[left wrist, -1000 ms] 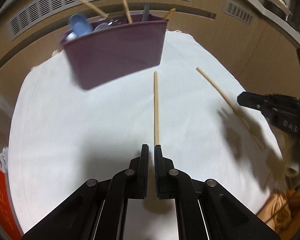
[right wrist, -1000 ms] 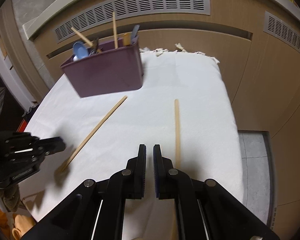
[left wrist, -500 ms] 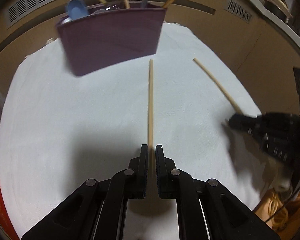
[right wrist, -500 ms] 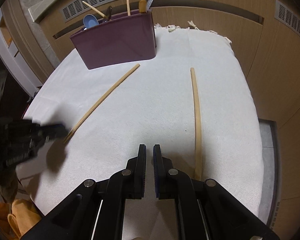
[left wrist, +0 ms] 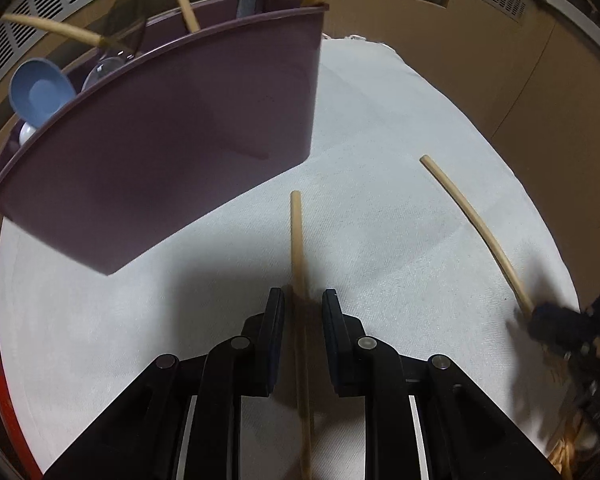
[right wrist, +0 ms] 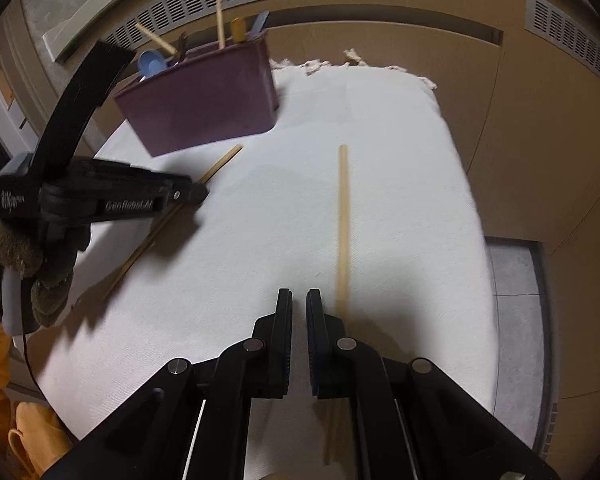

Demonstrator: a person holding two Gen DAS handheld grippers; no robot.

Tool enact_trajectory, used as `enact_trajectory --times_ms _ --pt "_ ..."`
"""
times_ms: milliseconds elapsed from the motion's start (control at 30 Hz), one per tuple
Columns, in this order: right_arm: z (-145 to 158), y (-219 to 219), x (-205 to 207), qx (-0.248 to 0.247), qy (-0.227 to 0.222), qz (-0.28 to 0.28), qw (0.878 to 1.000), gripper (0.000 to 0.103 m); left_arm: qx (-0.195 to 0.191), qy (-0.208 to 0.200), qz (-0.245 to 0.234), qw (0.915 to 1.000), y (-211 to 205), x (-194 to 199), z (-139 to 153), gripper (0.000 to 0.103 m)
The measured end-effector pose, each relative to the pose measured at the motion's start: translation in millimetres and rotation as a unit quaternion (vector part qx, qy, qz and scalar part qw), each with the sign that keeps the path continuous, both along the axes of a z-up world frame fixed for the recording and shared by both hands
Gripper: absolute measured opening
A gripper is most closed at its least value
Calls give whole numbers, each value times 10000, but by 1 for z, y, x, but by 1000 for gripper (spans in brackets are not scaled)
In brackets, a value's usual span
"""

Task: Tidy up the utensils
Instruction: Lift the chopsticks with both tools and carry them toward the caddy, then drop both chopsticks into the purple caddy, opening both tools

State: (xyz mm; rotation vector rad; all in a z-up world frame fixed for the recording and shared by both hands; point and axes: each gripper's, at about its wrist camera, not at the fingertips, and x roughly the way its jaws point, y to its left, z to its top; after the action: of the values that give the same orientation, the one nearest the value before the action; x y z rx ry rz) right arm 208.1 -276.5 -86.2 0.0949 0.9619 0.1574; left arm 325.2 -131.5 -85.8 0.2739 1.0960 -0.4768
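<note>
Here we have the left hand-held gripper [left wrist: 302,306] lowered over one wooden chopstick [left wrist: 298,240] that lies on the white cloth [left wrist: 380,220] of the tabletop. Its jaws have just been opening and now stand a little apart, with the chopstick running between them; the pads do not press on it yet, so we judge this is the line-up for a pick. Just ahead and to the left of this gripper stands the purple utensil holder [left wrist: 172,148], already carrying a blue spoon [left wrist: 40,94], more chopsticks and some handles, so the loose sticks probably go there. The right hand-held gripper [right wrist: 299,304] has its jaws together and holds nothing; the second chopstick [right wrist: 343,220] lies just to its right, beside the fingers, not between them. On the side of the left gripper, seen from the right wrist, we read "GenRobot.AI" [right wrist: 129,205]; another small print there is too blurred to read.
</note>
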Motion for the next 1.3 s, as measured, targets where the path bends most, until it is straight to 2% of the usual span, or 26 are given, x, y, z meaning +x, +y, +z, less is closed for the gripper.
enact_trajectory --times_ms 167,367,467,533,600,667,733,767,867,1033,1133,1300 --pt "6 -9 34 -105 27 36 9999 7 13 266 84 9996 -1 9 1 24" --pt "-8 -2 80 -296 362 50 9989 8 48 -5 7 10000 0 0 0 24" --pt "-14 -1 90 -585 390 -133 9974 9 21 -28 -12 10000 1 -1 0 24" --pt "-18 -2 92 -481 477 -116 9976 9 7 -13 -6 10000 -4 6 -1 24" --pt "-19 2 91 -597 452 -30 9972 8 -5 -51 20 10000 -7 10 -1 23" --pt "-17 3 89 -510 465 52 9976 8 11 -132 43 9999 -12 10 0 19" --pt "-13 3 84 -372 468 120 9981 8 11 -227 28 9997 -14 5 0 7" --pt "-8 2 79 -327 410 124 9985 8 -39 -228 56 9997 -13 0 1 6" --pt "14 -2 56 -61 170 128 9998 8 -632 -148 122 9978 2 -20 10 6" --pt "49 -2 12 138 -271 253 9992 8 -1255 -800 167 9887 32 -79 50 6" --pt "66 1 -11 126 -501 297 9982 7 -1642 -1002 262 9810 51 -96 74 6" --pt "93 8 -32 201 -862 394 9953 7 -2019 -1454 469 9674 75 -114 115 6"
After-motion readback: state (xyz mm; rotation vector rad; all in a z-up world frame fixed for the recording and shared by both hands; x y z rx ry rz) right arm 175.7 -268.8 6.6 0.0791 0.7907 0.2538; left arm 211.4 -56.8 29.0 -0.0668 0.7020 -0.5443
